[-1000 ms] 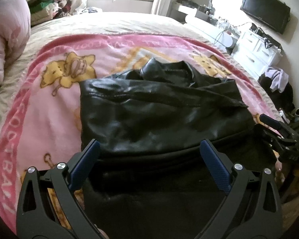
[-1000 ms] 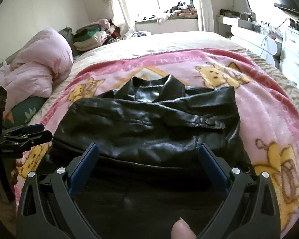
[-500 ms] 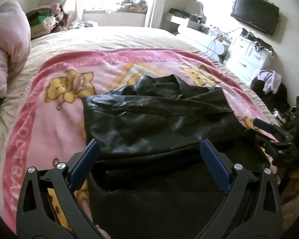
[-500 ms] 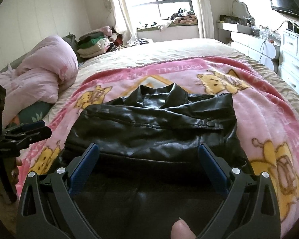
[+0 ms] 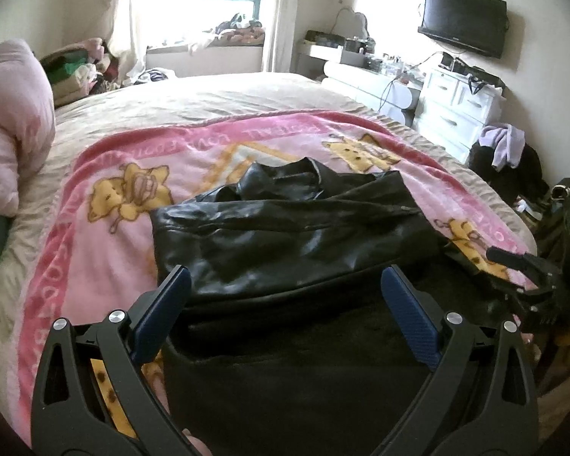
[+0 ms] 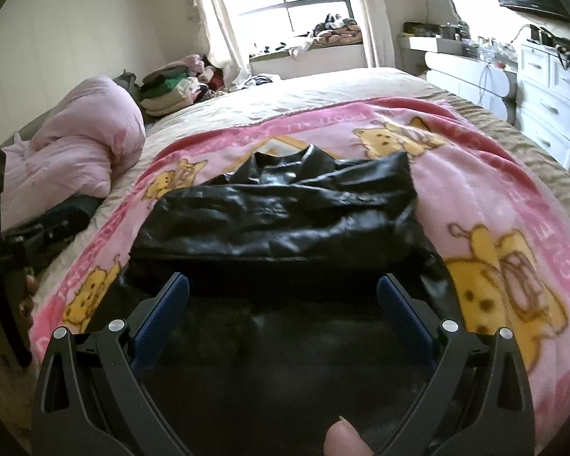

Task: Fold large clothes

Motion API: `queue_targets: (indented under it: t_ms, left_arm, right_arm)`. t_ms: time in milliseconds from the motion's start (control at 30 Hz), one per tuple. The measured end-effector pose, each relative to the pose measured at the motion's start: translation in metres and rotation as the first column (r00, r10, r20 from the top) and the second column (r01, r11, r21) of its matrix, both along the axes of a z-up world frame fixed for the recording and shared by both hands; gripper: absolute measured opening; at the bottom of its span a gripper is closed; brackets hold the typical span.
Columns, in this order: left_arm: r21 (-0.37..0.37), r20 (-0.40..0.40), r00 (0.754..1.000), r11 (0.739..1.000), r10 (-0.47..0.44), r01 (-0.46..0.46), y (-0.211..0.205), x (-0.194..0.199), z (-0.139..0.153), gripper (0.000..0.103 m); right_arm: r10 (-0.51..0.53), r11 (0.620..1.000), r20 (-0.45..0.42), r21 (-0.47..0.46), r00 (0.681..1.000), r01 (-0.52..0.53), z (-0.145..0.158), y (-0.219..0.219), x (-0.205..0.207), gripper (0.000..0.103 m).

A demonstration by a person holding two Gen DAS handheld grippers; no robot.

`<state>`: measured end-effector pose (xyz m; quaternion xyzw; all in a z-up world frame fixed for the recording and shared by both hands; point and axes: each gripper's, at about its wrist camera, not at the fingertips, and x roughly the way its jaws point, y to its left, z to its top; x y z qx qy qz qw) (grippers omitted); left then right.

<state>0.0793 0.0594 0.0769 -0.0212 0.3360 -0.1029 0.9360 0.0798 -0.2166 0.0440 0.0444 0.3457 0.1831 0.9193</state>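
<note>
A black leather jacket (image 5: 285,235) lies folded on a pink cartoon blanket (image 5: 95,250) on the bed, collar at the far end. It also shows in the right wrist view (image 6: 277,220). My left gripper (image 5: 285,288) is open and empty, above the jacket's near dark hem. My right gripper (image 6: 283,296) is open and empty, also above the near hem. The right gripper also shows at the right edge of the left wrist view (image 5: 528,277). The left gripper shows blurred at the left edge of the right wrist view (image 6: 7,266).
A pink duvet (image 6: 76,152) is bunched at the bed's left. Folded clothes (image 6: 171,87) are stacked by the window. White drawers (image 5: 459,110) and a wall television (image 5: 463,19) stand at the right. Dark bags and clothes (image 5: 513,167) lie beside the bed.
Both grippers have drawn back and risen from the jacket, so it looks smaller and farther. Both stay open. The jacket has not moved.
</note>
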Motion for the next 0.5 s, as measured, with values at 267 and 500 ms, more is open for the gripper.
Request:
queue_targets:
  t_ms: [267, 500]
  left_arm:
    - [-0.021, -0.040, 0.999, 1.000, 0.005, -0.005, -0.007, -0.021, -0.020, 0.094]
    - [-0.036, -0.076, 0.995, 0.997, 0.061, -0.064, 0.000, -0.039, -0.040, 0.094]
  right_arm:
    - [-0.035, 0.999, -0.019, -0.017, 0.999, 0.035, -0.008, -0.023, -0.014, 0.099]
    - [-0.037, 0.999, -0.024, -0.029, 0.999, 0.036, -0.008, -0.034, -0.025, 0.099]
